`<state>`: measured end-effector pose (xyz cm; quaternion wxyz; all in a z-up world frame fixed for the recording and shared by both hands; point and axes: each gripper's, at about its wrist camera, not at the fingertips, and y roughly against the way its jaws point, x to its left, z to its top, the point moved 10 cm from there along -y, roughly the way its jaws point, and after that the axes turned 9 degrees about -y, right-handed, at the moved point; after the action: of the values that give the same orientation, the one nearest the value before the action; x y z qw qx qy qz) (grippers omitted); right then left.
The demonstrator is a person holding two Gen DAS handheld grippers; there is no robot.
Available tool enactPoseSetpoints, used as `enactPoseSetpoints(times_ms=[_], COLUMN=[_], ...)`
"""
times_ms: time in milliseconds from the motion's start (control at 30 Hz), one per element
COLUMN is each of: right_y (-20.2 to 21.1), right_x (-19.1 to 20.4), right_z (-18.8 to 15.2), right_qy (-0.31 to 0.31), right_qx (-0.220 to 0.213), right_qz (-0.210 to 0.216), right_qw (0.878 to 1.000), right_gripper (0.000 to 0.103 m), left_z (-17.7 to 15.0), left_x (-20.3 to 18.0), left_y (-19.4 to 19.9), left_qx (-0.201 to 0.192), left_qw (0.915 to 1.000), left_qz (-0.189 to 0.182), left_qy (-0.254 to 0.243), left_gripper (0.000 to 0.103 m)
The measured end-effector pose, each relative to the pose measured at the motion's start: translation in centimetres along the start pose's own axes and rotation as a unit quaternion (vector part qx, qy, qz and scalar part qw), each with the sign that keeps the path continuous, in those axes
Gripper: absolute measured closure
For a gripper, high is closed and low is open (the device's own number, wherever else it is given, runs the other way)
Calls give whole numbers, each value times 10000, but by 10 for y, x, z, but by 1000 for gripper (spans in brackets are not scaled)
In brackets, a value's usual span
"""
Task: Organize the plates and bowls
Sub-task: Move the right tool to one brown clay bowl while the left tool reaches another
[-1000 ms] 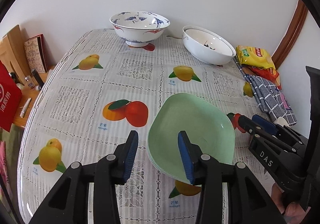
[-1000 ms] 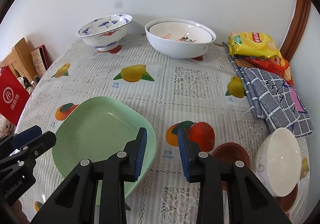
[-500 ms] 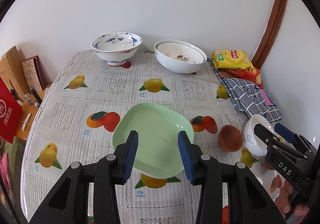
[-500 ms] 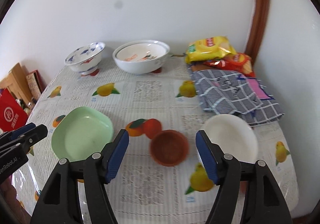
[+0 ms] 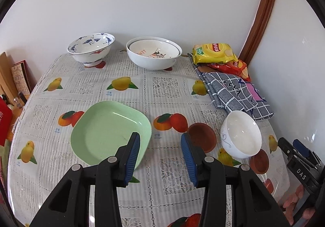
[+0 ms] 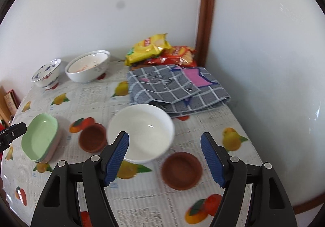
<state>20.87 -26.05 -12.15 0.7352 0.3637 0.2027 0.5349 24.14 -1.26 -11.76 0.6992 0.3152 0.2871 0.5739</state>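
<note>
Your left gripper (image 5: pixel 160 158) angles down over the table, its blue-padded jaws opening with nothing between them. Your right gripper (image 6: pixel 164 159) tilts down likewise, jaws spreading wider, also empty. From the left wrist view, your right hand (image 5: pixel 294 204) shows at the lower right edge, fingers wrapped around the black handle.

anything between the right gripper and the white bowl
Nothing visible stands between them. The right gripper, jaws opening and empty, hangs just short of the white bowl. The two brown saucers sit on either side of the bowl, off that line.
</note>
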Motion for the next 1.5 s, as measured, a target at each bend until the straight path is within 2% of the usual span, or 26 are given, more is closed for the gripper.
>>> enactPoseSetpoints(times_ms=[33,233,500,633,800,867,933,1300,1400,1467,1500], right_y=[-2,-14,-41,-57,-73,-78,-82,-96,-97,-97,-98], right_x=[-8,-56,-82,-83,-79,-77,-74,-72,-73,-76,-79], right_z=[-2,-16,-49,-63,-71,-72,-73,-73,-73,-72,-72], right_qy=[-72,-385,-430,-420,-380,-337,-317,-335,-275,-283,-318], right_qx=[59,379,781,966,1077,1128,1150,1167,1111,1094,1105], right_qz=[5,-143,-173,-110,-25,17,74,185,203,130,120], right_qw=[10000,9984,9959,9944,9935,9930,9928,9924,9932,9935,9933], right_gripper=[30,30,31,43,51,61,63,64,60,48,46], left_z=[0,-8,-24,-29,-32,-33,-34,-37,-37,-36,-35], left_x=[-5,-33,-53,-55,-56,-55,-56,-58,-59,-60,-60], left_y=[-3,-27,-61,-75,-92,-98,-104,-133,-137,-139,-140], left_qx=[11,193,475,581,710,757,782,945,892,872,852], left_qw=[10000,9997,9988,9981,9974,9968,9964,9951,9957,9959,9962], left_qz=[-14,-96,-141,-166,-108,-123,-195,-95,-45,9,49], left_qy=[-19,-89,-29,75,114,207,268,271,257,227,184], left_gripper=[57,56,56,56,56,57,57,57,58,58,58])
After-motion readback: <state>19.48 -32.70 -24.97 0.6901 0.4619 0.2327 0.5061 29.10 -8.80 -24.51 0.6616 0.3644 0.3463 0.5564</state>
